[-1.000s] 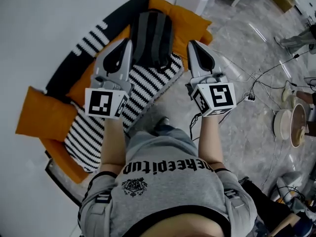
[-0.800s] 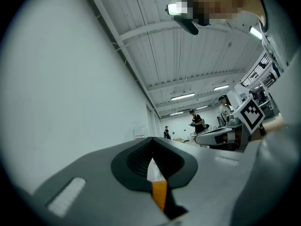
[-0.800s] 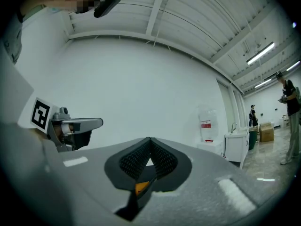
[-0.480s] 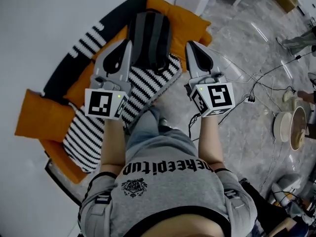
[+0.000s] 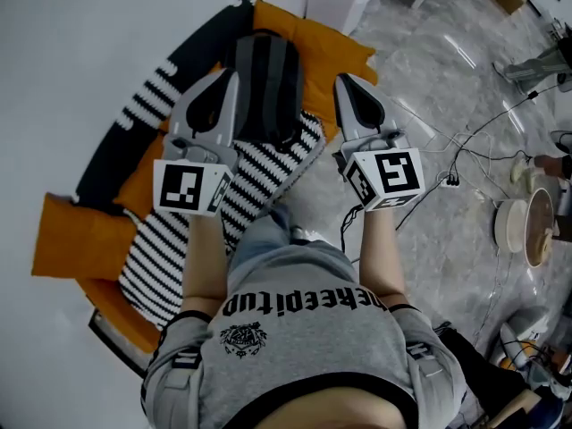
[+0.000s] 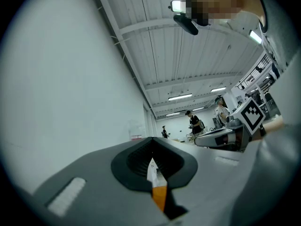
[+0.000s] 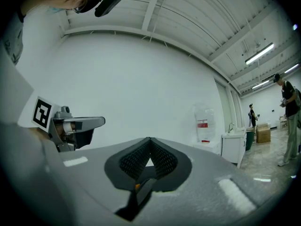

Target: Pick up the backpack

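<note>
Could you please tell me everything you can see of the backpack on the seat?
The backpack is dark grey to black, apparently fabric, with a lighter grey panel down its middle. It lies on the curved seat, its far end against an orange cushion, its near end on the striped cushion. In the head view it sits between the left gripper and right gripper; neither holds it.

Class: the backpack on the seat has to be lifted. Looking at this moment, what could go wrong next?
1. The left claw and right claw are both shut beside the backpack; unless opened, they may only shove it.
2. The backpack sits on a striped blanket, which a claw might pinch along with it.
3. Loose cables trail on the floor nearby, a possible trip hazard.
</note>
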